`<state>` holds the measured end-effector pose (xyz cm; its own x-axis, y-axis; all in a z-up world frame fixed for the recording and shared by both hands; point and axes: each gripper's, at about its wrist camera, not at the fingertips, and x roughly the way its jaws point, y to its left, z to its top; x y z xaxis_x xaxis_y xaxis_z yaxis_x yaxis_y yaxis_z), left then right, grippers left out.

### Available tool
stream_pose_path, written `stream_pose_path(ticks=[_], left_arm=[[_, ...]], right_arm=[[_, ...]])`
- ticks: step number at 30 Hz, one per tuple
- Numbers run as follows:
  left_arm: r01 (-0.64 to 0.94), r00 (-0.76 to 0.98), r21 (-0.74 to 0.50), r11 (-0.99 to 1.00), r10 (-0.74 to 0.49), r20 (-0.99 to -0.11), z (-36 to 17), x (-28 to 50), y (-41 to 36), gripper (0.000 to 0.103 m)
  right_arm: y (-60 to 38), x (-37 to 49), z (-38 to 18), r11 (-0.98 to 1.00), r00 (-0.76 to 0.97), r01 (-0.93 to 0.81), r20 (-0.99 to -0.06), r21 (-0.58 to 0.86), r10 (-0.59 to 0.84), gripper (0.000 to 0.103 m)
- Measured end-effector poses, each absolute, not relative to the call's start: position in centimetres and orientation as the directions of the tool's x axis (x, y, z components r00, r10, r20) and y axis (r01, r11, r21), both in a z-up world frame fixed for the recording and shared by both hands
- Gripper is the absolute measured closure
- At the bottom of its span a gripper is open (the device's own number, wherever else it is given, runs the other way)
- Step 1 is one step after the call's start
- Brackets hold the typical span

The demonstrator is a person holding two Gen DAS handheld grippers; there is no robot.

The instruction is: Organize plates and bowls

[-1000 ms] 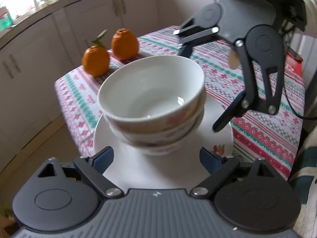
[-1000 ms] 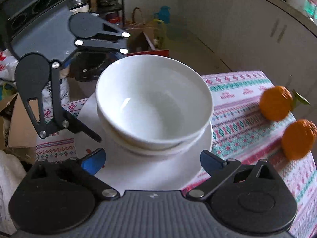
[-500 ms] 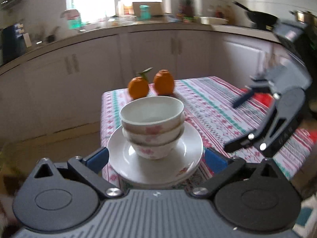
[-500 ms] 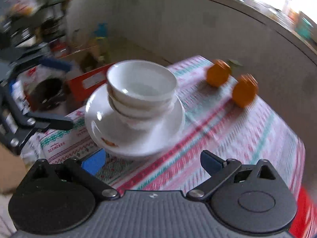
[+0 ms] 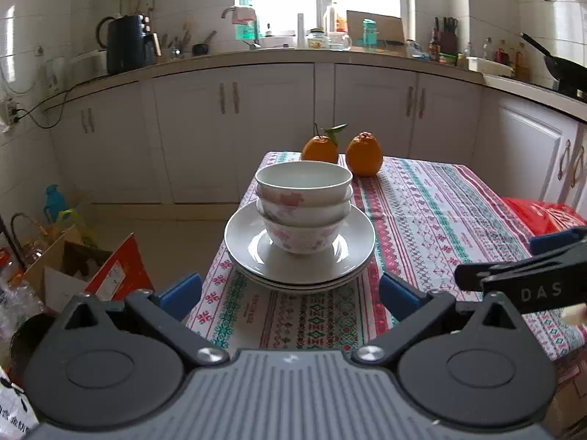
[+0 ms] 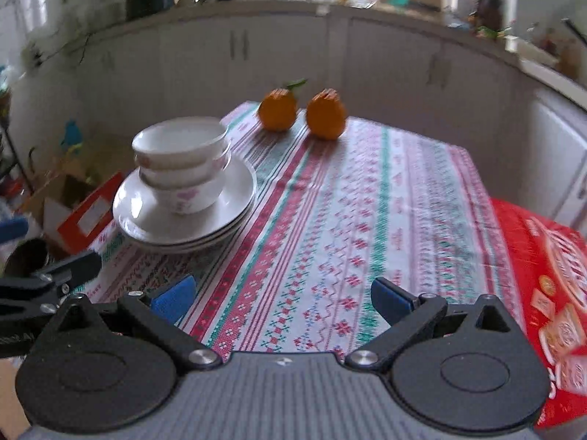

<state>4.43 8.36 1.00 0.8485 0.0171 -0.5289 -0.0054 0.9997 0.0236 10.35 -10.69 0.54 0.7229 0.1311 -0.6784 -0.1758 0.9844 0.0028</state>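
Observation:
Three white bowls with pink flowers [image 5: 303, 205] are nested in a stack on a stack of white plates [image 5: 299, 256] near the table's left edge. The bowls [image 6: 181, 163] and plates [image 6: 183, 212] also show in the right wrist view. My left gripper [image 5: 290, 295] is open and empty, held back from the plates at the table's near end. My right gripper [image 6: 284, 299] is open and empty over the tablecloth, to the right of the dishes. One right gripper finger [image 5: 521, 275] shows at the left wrist view's right edge.
Two oranges [image 5: 341, 150] sit at the table's far end on the patterned tablecloth [image 5: 433, 220]. A red package [image 6: 550, 293] lies at the table's right side. Cardboard boxes [image 5: 84, 271] and clutter stand on the floor left of the table. White kitchen cabinets [image 5: 275, 124] line the back.
Both grippers have pulled back and away from the stacked dishes, which now stand alone on the table. The views have swung from looking down on the bowls to a level look.

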Motion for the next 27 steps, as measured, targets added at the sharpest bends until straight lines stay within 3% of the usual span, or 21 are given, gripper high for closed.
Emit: stream_pose_path(ticks=[9,27], left_arm=[[-0.054,0.866,-0.002,0.999,0.046,-0.497,2.1,2.8,7.6,0.001],[-0.083,0.875,0.006,0.997,0.075,-0.478,2.5,2.5,7.4,0.001]], right_arm=[[-11.2,8.4,2.3,0.992,0.786,-0.128,-0.611,-0.007,0.097,0.000],[-10.7,8.0,2.6,0.994,0.805,-0.112,-0.587,-0.017,0.081,0.000]])
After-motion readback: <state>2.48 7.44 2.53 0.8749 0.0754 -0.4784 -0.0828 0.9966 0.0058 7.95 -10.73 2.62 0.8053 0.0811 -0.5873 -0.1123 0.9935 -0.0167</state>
